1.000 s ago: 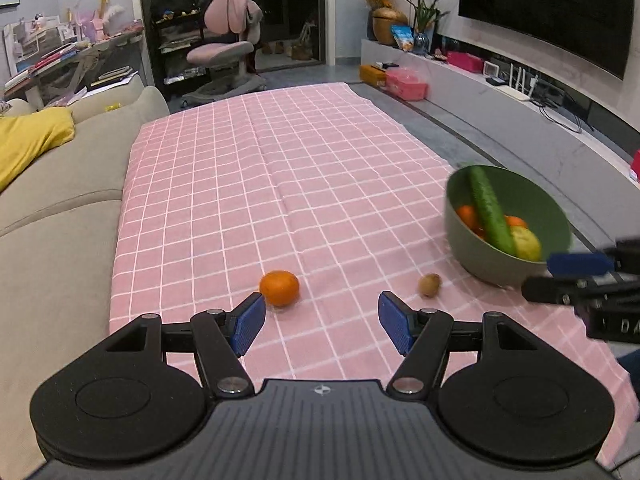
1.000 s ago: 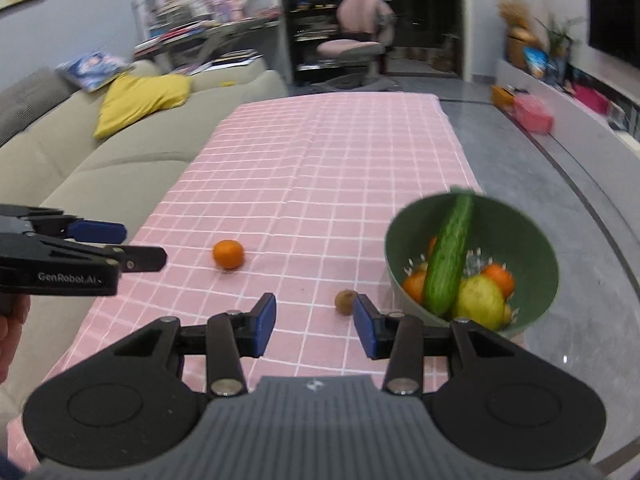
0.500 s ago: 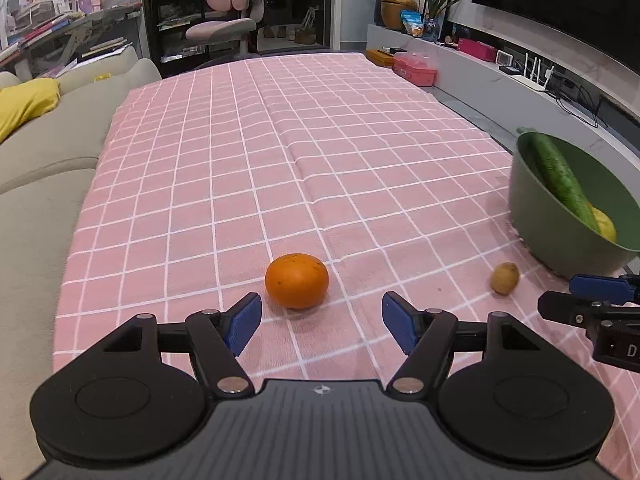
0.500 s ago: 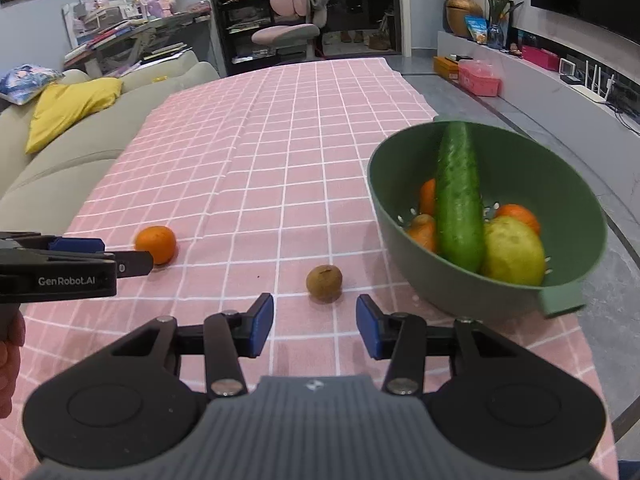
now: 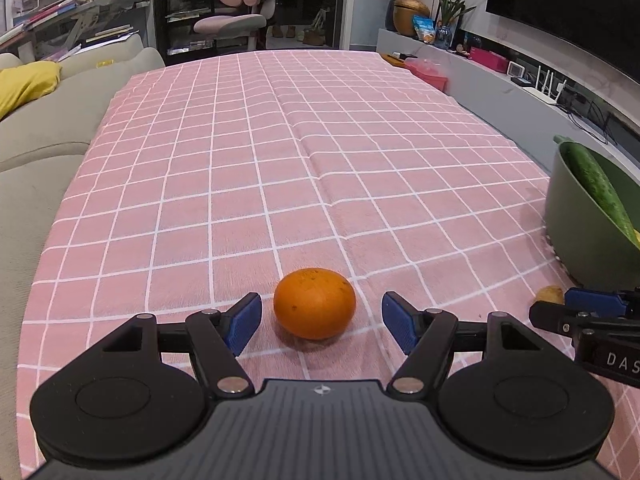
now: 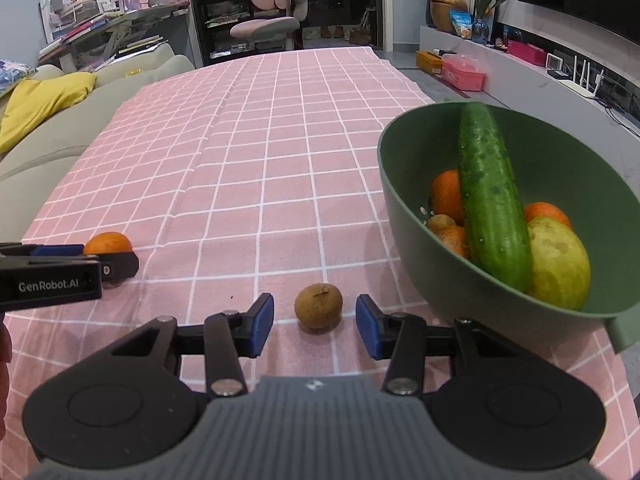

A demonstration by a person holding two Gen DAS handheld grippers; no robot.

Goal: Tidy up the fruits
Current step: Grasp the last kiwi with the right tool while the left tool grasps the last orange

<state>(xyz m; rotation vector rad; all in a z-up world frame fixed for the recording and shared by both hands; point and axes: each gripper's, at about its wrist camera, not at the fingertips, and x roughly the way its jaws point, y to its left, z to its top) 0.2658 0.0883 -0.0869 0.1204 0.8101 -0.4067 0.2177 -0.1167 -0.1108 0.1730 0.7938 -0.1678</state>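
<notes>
An orange [image 5: 315, 303] lies on the pink checked tablecloth [image 5: 280, 160]. My left gripper [image 5: 322, 326] is open, its blue pads either side of the orange, not touching. A small brown round fruit [image 6: 318, 305] lies on the cloth between the open blue pads of my right gripper [image 6: 315, 326]. A green bowl [image 6: 404, 200] at the right holds a cucumber [image 6: 490, 196], oranges and a yellow-green fruit [image 6: 558, 264]. The orange also shows in the right wrist view [image 6: 107, 243], behind the left gripper.
A beige sofa [image 5: 48, 152] with a yellow cushion [image 5: 24, 84] runs along the table's left side. A TV bench [image 5: 520, 96] with boxes and plants lines the right wall. A pink chair [image 5: 240, 12] stands beyond the table's far end.
Both grippers have moved forward and down. The orange now sits between the left pads and the brown fruit between the right pads. Both stay open.
</notes>
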